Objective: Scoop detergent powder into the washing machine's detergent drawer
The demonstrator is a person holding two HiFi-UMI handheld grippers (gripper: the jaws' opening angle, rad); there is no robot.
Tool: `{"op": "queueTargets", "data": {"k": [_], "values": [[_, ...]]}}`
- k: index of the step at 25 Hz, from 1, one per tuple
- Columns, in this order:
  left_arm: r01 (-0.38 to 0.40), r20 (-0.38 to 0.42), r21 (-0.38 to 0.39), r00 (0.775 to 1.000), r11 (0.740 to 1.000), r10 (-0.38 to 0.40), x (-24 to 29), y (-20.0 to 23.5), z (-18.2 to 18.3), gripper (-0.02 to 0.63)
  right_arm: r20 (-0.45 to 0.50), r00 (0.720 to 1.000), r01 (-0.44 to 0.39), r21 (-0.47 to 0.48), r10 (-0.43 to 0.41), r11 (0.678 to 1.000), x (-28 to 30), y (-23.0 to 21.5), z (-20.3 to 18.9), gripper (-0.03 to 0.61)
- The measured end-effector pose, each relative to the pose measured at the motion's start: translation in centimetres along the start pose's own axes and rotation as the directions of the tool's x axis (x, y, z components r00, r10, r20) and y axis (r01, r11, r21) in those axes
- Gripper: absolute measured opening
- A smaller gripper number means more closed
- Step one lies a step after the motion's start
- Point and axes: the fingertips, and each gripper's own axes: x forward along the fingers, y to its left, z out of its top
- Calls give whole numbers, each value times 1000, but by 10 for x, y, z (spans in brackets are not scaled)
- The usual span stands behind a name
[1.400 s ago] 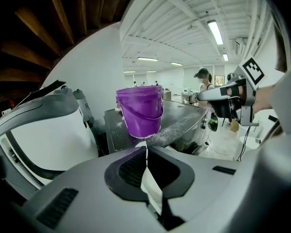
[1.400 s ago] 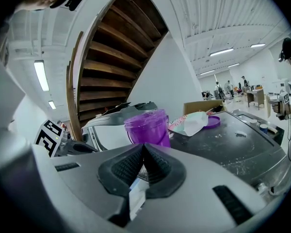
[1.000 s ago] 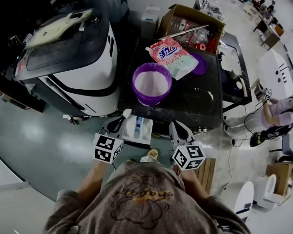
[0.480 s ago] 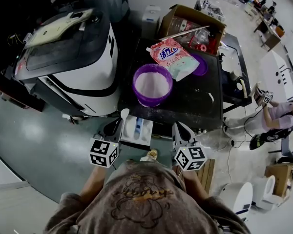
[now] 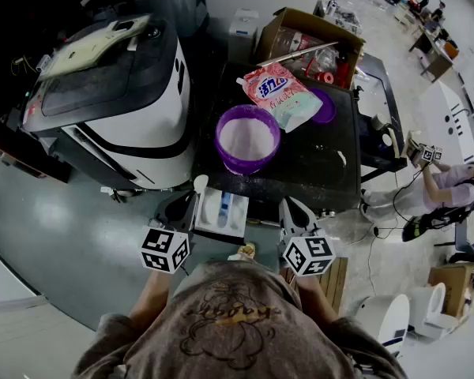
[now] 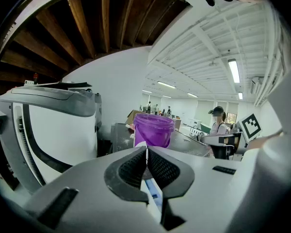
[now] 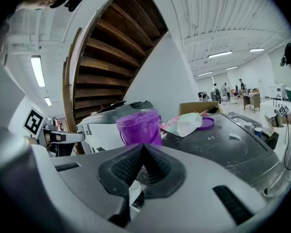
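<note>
Left gripper: my left gripper [image 6: 146, 150] is clenched on the thin handle of a white scoop [image 5: 199, 183], with the ribbed pads pressed flat on either side of it.
Scoop: its bowl sticks out past the jaw tips, just by the far left corner of the drawer [image 5: 223, 210]. I cannot tell whether it carries any powder.
Right gripper: my right gripper [image 7: 143, 149] is clenched on nothing, its pads meeting edge to edge. I hold it just to the right of the drawer.
Drawer: white with a blue piece down the middle. It sits at the near edge of the table [image 5: 344, 164], between my two grippers.
Tub: a purple tub [image 5: 246, 136] stands open and upright on the table just beyond the drawer, with white powder inside.
Bag: a pink and white detergent bag [image 5: 283, 91] lies flat behind the tub, its near corner right at the tub's rim.
Lid: a purple lid [image 5: 327, 106] lies on the table, partly under the bag's right side.
Table: black, with white specks scattered over its top.
Washing machine: the white and black washing machine [image 5: 114, 93] stands to the left of the table.
Box: an open cardboard box [image 5: 310, 42] stands at the table's far edge.
</note>
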Motion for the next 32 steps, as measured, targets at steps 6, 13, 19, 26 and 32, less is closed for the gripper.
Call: {"op": "queueTargets", "data": {"k": [6, 13, 19, 26, 32], "values": [[12, -3, -8, 1000, 1000, -12, 0, -2, -1, 25, -1, 1000, -5, -11, 5, 1000, 1, 3, 1, 0], [21, -3, -9, 1000, 1000, -21, 2, -4, -1, 25, -5, 1000, -15, -16, 15, 1000, 3, 8, -1, 0], [27, -6, -7, 1000, 1000, -27, 1, -3, -1, 25, -5, 1000, -15, -12, 14, 1000, 2, 9, -1, 0], [36, -10, -6, 999, 999, -37, 1, -2, -3, 25, -3, 1000, -15, -13, 15, 1000, 4, 12, -1, 0], [40, -12, -7, 999, 999, -40, 0, 1, -3, 25, -7, 1000, -14, -10, 14, 1000, 4, 15, -2, 0]]}}
